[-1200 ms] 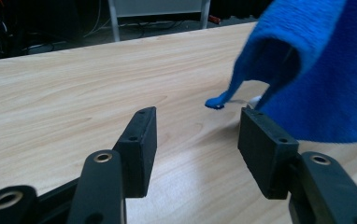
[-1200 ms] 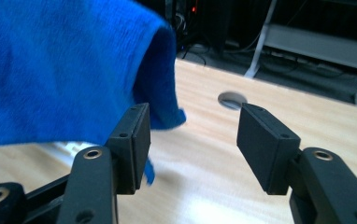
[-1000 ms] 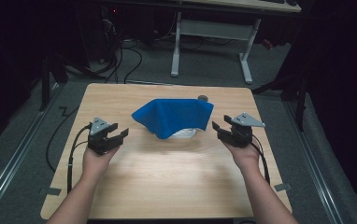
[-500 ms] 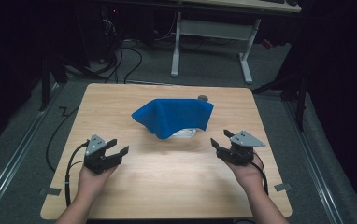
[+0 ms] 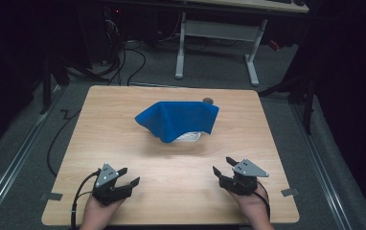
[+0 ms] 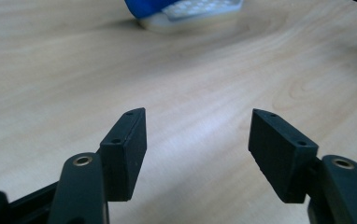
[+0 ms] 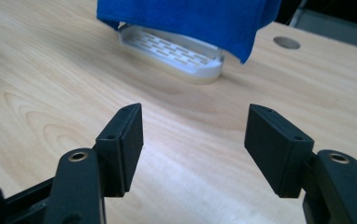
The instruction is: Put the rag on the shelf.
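STATE: your left gripper (image 5: 126, 181) and right gripper (image 5: 225, 168) released, empty, at table (image 5: 181, 201) 7 and 5 o'clock | ITEM: blue cloth (image 5: 177, 119) draped over white slotted tray (image 7: 172, 52), centre toward 12 o'clock | RISK: pinching cloth alone likely drags the light tray.

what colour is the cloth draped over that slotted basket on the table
Blue, a solid bright blue cloth. It shows best in the high view.

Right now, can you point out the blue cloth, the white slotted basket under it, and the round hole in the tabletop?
blue cloth (image 5: 178, 120): high view, middle of its draped top.
white slotted basket (image 7: 176, 52): right gripper view, its slotted side wall.
round hole (image 7: 286, 43): right gripper view, centre of the hole.
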Demonstrator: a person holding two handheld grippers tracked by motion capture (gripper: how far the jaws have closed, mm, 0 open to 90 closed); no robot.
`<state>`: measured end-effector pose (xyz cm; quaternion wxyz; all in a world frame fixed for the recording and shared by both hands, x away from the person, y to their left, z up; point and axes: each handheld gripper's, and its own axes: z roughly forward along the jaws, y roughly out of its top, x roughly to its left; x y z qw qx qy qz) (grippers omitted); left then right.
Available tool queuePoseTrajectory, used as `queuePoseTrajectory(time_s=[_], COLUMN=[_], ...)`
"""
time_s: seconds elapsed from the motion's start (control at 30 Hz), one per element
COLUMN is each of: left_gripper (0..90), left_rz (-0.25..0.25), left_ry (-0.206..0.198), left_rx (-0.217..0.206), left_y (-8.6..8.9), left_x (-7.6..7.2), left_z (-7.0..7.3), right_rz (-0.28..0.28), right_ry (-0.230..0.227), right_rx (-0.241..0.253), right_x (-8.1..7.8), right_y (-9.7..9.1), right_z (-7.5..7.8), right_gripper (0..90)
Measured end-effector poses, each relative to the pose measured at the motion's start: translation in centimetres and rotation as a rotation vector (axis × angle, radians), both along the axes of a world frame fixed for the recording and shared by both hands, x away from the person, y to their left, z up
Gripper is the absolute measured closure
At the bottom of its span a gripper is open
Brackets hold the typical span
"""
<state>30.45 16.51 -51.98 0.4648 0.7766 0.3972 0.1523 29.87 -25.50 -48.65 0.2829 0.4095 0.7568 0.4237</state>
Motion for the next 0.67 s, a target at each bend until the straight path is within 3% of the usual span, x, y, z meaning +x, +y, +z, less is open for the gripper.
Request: queuePoseTrajectory(time_s=[0.07,0.17,0.2,0.3,0.37,0.47,0.67], left_gripper=[38.3,39.0,38.8,38.9,38.8,38.6,38.7], left_rz=[0.001,0.0,-0.009,-0.022,-0.012,-0.007,0.002], left_ry=[0.017,0.102,0.108,0.034,0.021,0.047,0.041], left_rx=[-0.008,-0.061,-0.056,0.039,0.068,0.02,0.009], left_y=[0.0,-0.3,-0.7,-1.4,-1.5,-1.1,-0.8], left_x=[-0.4,-1.3,-1.6,-1.7,-1.4,-1.1,-0.8], left_z=[-0.3,-0.9,-1.0,-1.0,-1.1,-1.0,-0.9], right_rz=[0.002,-0.013,-0.027,-0.003,0.002,0.006,-0.004], right_ry=[0.007,0.014,0.01,0.026,0.017,0.032,0.045], right_rx=[0.0,0.007,0.013,-0.02,-0.033,-0.025,-0.012], right_x=[-0.1,-1.0,-1.4,-1.9,-1.6,-1.3,-1.3], right_y=[0.0,-0.1,-0.1,0.1,0.1,0.1,-0.7], right_z=[-0.1,-1.1,-1.6,-2.6,-2.8,-3.0,-3.3], right_gripper=[37.5,37.3,38.6,38.4,38.0,37.9,37.8])
